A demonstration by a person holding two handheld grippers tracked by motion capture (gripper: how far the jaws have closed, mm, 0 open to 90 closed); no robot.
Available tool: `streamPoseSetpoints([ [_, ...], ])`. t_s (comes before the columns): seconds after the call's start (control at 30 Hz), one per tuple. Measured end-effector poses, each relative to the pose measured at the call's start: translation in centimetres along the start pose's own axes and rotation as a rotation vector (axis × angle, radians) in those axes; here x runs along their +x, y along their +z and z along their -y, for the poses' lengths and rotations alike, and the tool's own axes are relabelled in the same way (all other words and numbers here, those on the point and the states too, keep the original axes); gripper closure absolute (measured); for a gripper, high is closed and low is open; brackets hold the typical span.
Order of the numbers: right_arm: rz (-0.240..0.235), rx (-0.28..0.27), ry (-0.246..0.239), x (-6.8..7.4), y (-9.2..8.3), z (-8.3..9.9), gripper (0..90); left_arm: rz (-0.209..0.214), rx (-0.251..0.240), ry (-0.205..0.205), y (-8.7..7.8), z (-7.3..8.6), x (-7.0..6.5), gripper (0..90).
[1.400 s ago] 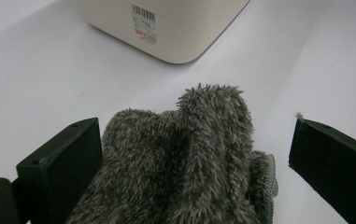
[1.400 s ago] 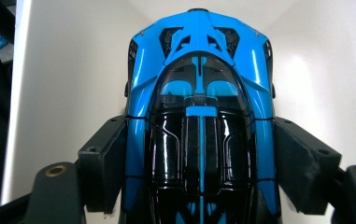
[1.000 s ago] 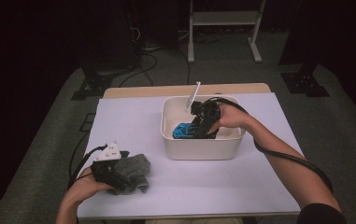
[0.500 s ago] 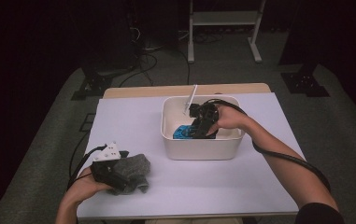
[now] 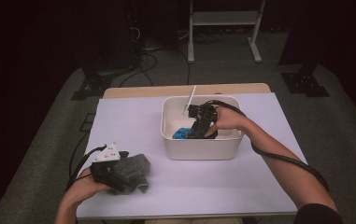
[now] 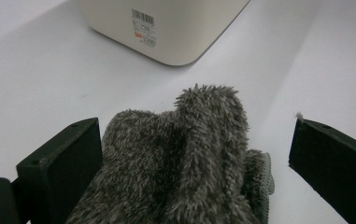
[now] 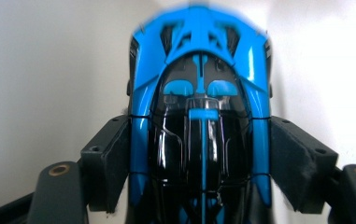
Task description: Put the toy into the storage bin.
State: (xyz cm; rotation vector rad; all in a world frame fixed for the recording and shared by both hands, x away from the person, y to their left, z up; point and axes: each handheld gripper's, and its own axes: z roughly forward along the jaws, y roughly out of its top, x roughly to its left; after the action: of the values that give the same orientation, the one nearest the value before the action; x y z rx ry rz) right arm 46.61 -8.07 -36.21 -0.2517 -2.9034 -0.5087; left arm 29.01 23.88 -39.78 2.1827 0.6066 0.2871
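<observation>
A person is sitting at a table [image 5: 133,121] with a white cover and is working with a tool in each hand. The right gripper [image 5: 195,132] is reaching down into a white tub [image 5: 199,150] near the middle of the table. Its two black jaws are pressing on both sides of a shiny blue and black toy car [image 7: 199,126], so it is holding the car, which is sitting inside the tub between the pale walls. A thin white stick [image 5: 189,101] is leaning against the tub's far rim. The left gripper [image 5: 119,177] is resting low at the near left corner of the table, well apart from the tub. Its jaws are standing wide, and a fuzzy grey cloth [image 6: 185,163] is lying between them. One jaw is just beside the cloth, while the other is clear of it.
</observation>
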Motion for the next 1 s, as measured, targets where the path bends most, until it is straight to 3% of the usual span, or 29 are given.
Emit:
streamPoseSetpoints([
  [0.17, 0.012, 0.03, 0.015, 0.2, 0.4, 0.1, 25.0, 0.002, -0.004, 0.002, -0.1, 0.0, -0.2, 2.4],
  [0.27, 0.015, -0.012, 0.013, 0.2, -0.3, 0.1, 29.6, 0.0, -0.002, 0.004, -0.1, 0.0, -0.2, 2.4],
  [0.43, 0.033, 0.0, 0.015, 0.3, -0.8, 0.3, 28.6, 0.003, 0.002, 0.008, 0.0, 0.0, -0.4, 2.4],
  [0.77, 0.034, -0.046, 0.023, 0.8, -1.4, 0.9, 28.3, 0.0, -0.006, 0.009, -0.1, 0.0, -0.6, 2.4],
  [1.0, 0.051, -0.125, 0.034, 1.5, -3.7, 2.0, 28.0, 0.003, -0.012, 0.013, 0.0, -0.3, -0.8, 2.4],
])
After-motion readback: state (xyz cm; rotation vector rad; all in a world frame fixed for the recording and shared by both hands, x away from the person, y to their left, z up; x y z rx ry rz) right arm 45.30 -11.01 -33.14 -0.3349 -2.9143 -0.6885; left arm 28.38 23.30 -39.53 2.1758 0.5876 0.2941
